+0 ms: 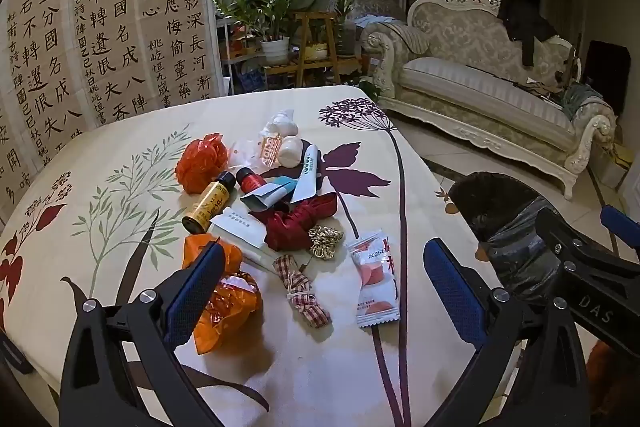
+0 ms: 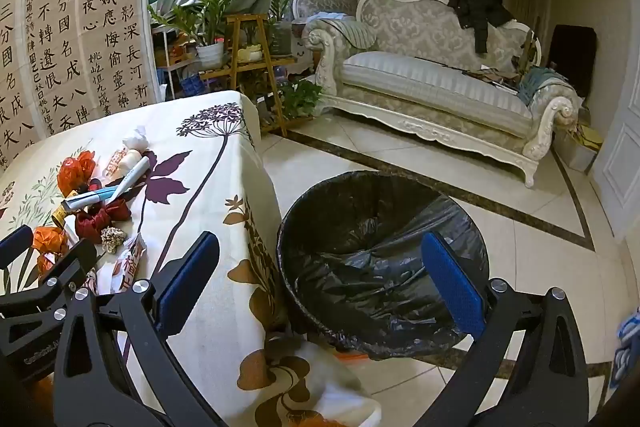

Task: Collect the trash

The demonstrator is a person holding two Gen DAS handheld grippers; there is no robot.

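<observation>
Trash lies in a heap on the flowered tablecloth (image 1: 100, 155): two orange plastic bags (image 1: 224, 291) (image 1: 202, 161), a yellow bottle (image 1: 208, 205), a red cloth pouch (image 1: 298, 223), a checked cloth strip (image 1: 302, 291), a white snack packet (image 1: 374, 279), a white tube (image 1: 308, 173) and white wads (image 1: 282, 123). My left gripper (image 1: 320, 291) is open above the near items, its left pad over the near orange bag. My right gripper (image 2: 320, 283) is open and empty, over the black-lined bin (image 2: 380, 259) beside the table.
The bin stands on the tiled floor at the table's right edge (image 2: 264, 187). A cream sofa (image 2: 440, 75) is at the back, plants on wooden stands (image 2: 244, 39) are behind the table, and calligraphy sheets (image 1: 100, 27) hang on the left.
</observation>
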